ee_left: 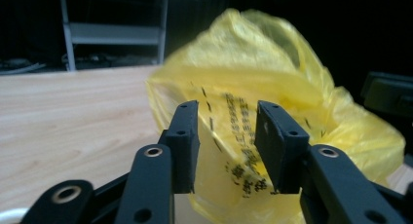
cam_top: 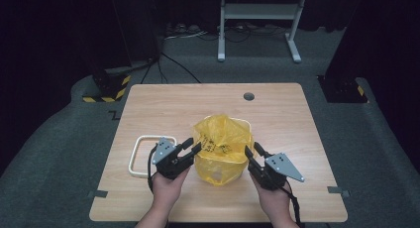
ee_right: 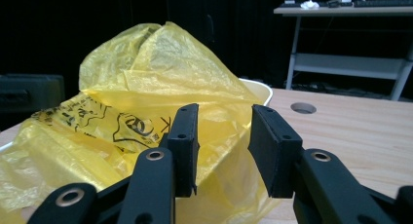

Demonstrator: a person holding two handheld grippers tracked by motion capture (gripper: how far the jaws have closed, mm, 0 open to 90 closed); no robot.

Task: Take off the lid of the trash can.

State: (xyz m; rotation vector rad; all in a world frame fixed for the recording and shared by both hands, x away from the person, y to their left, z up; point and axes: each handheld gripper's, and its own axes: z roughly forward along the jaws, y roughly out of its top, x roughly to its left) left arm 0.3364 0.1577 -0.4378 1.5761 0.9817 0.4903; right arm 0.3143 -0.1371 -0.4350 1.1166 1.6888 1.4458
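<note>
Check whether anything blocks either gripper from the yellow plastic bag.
Nothing visible does. The left gripper and right gripper flank the crinkled yellow plastic bag lining the white bin, jaws open and pointing straight at it.

yellow bag (cam_top: 221,147) in bin | left hand-held gripper (cam_top: 190,146) | right hand-held gripper (cam_top: 252,151) flanking

Light: overhead, bright on the table (cam_top: 163,109); surroundings near black.
Shadows: soft, short.
Blur: yellow bag (ee_left: 272,68) soft-edged in the left gripper view.
Background: shelving slightly out of focus.
</note>
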